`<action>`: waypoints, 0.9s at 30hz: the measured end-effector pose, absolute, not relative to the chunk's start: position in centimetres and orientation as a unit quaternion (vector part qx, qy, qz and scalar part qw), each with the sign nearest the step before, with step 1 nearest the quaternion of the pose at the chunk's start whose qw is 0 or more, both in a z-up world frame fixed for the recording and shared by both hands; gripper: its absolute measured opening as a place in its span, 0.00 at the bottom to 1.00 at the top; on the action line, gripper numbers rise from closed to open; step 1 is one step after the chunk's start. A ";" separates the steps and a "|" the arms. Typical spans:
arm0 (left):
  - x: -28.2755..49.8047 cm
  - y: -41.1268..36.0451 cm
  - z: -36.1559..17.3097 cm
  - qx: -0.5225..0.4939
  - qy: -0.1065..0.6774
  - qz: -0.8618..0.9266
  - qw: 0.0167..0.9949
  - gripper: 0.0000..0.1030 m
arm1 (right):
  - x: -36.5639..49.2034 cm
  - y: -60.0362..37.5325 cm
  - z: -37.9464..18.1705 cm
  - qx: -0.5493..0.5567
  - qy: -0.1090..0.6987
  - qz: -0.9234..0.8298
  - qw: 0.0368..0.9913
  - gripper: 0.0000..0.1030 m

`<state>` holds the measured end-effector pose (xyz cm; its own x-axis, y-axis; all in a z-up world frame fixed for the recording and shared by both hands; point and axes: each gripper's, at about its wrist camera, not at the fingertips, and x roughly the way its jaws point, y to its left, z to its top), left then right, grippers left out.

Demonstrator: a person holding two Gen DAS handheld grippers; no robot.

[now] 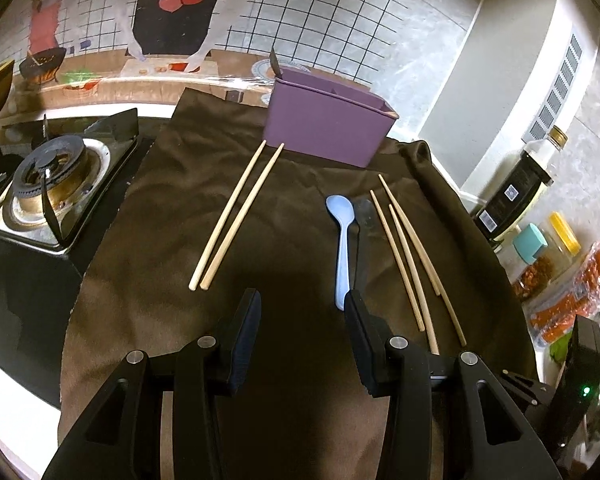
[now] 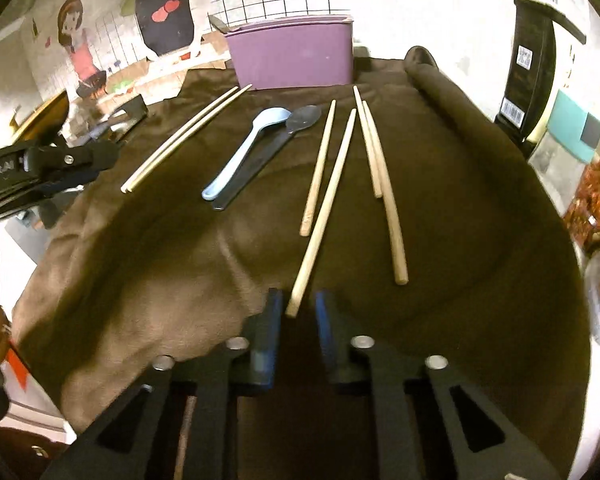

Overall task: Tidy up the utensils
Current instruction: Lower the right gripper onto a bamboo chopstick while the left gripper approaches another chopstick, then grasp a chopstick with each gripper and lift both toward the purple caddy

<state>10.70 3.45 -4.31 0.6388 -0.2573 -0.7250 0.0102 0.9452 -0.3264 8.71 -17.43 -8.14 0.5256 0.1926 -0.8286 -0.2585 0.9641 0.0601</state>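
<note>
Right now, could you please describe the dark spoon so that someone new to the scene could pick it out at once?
Find the purple utensil box at the far edge of the brown cloth. In front of it two spoons lie together, between a neat chopstick pair and four scattered chopsticks. The dark spoon is the grey one partly tucked under the light blue spoon, nearer the scattered sticks.

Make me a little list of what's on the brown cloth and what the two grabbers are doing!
Cloth: brown cloth on the counter
Holder: purple utensil holder at the far edge
Chopsticks: six; a pair at left, four loose ones at right
Spoons: light blue spoon beside a dark spoon
Left hand-held gripper: open, empty
Right hand-held gripper: nearly shut around the end of one chopstick; contact unclear
</note>
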 end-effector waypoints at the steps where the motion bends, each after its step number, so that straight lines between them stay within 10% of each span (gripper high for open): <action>1: 10.6 3.2 -4.4 -0.149 0.420 -0.074 0.892 0.43 | 8.6 -17.4 -8.1 -0.043 0.469 0.128 0.873 0.08; 27: 15.3 -11.6 -8.2 -0.066 0.478 -0.119 0.868 0.20 | 8.6 -27.4 -2.0 0.053 0.377 0.081 0.921 0.07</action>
